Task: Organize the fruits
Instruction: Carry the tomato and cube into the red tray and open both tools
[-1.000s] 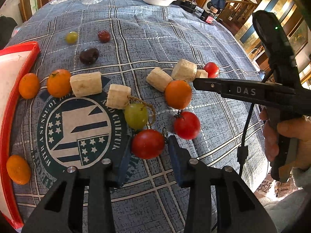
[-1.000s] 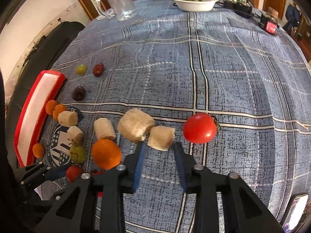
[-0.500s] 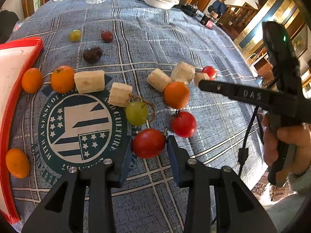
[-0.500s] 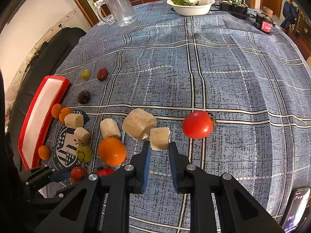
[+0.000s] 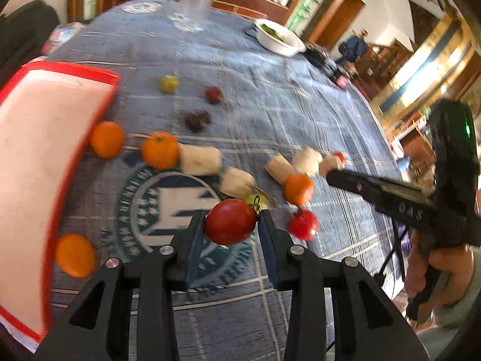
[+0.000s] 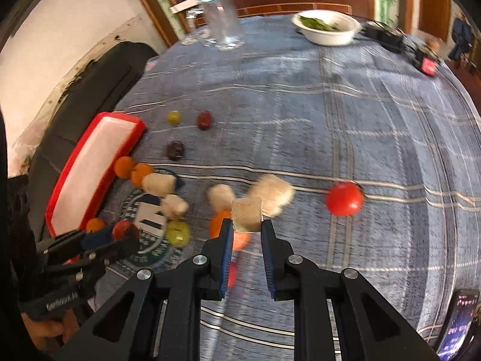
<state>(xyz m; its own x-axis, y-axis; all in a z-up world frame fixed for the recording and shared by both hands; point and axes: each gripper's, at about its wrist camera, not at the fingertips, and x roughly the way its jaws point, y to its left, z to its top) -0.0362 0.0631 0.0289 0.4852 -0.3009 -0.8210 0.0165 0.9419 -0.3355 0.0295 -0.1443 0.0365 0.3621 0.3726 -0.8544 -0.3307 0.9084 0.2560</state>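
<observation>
A table is covered by a blue plaid cloth printed with a round green emblem, and wood-panelled walls, doorways and a stair rail are seen in the blurred room beyond it. At the cloth's left edge a red-rimmed white tray is laid; at its far end a clear glass pitcher and a white bowl of greens are set. Oranges, pale banana chunks, grapes and tomatoes are scattered across the cloth between the tray and a lone tomato to the right. Above the emblem, a red tomato is clamped between the pads of the left gripper. A banana chunk is pinched by the right gripper, whose jaws have just been closing on it, above the cloth right of the emblem.
</observation>
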